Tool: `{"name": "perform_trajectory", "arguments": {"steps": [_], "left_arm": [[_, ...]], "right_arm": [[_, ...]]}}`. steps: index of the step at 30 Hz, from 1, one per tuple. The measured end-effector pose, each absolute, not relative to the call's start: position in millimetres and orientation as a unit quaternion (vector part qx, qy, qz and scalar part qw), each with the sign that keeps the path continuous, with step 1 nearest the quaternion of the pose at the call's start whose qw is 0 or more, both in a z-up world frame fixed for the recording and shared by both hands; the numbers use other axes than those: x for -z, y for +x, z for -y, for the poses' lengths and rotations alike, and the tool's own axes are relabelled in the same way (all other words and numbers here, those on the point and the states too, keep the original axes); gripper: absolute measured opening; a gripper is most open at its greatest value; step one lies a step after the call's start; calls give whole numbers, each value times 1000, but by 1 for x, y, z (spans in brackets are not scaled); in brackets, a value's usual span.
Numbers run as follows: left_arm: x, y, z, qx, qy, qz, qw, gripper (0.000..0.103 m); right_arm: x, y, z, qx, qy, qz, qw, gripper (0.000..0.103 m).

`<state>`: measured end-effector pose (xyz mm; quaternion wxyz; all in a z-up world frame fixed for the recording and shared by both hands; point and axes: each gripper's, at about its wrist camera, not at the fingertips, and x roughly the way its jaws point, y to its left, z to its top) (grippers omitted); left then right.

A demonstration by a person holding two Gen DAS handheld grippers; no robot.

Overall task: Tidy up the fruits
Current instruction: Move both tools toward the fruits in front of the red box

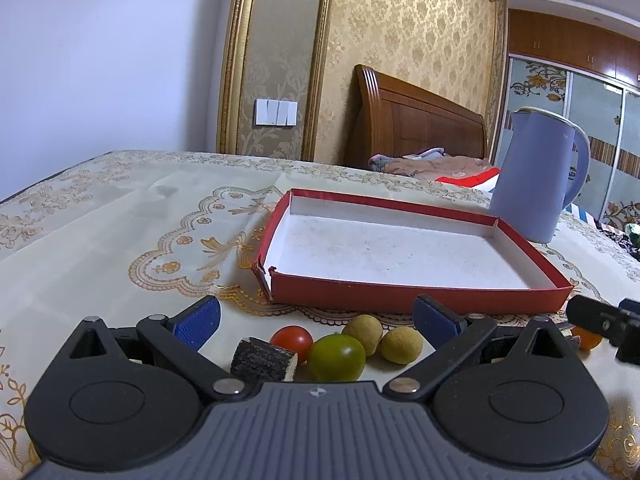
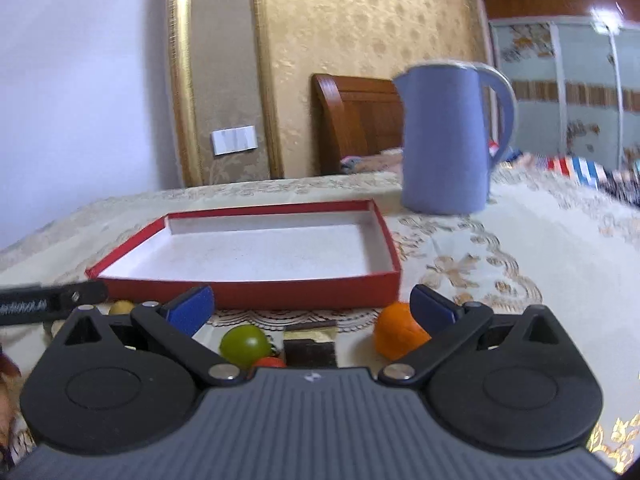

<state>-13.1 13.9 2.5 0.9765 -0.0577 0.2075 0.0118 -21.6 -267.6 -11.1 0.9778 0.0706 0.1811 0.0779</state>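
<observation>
A shallow red box (image 1: 420,294) with a white inside sits on the table; it also shows in the right wrist view (image 2: 256,294). In front of it lie a red tomato (image 1: 292,340), a green tomato (image 1: 337,358), two tan round fruits (image 1: 363,332) (image 1: 401,345) and a dark cut piece (image 1: 262,360). My left gripper (image 1: 316,318) is open over them. My right gripper (image 2: 310,308) is open over a green tomato (image 2: 245,342), a dark piece (image 2: 310,350) and an orange fruit (image 2: 398,334), which lies by its right finger.
A blue kettle (image 1: 536,176) stands behind the box at the right, also in the right wrist view (image 2: 448,140). The table has an embroidered cloth (image 1: 120,220). A bed headboard (image 1: 416,120) and a wardrobe (image 1: 580,120) lie beyond.
</observation>
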Motion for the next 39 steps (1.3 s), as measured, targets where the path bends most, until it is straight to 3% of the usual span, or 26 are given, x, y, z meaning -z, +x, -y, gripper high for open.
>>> {"name": "perform_trajectory", "arguments": {"steps": [9, 23, 39], "left_arm": [[-3, -14, -15, -12, -61, -204, 977, 103], [-1, -10, -22, -17, -81, -217, 973, 103], [1, -9, -23, -18, -84, -223, 971, 103]], "right_arm": [[15, -19, 275, -87, 94, -197, 972, 103], [19, -68, 247, -145, -13, -213, 966, 103], [25, -58, 253, -139, 8, -250, 958, 103]]}}
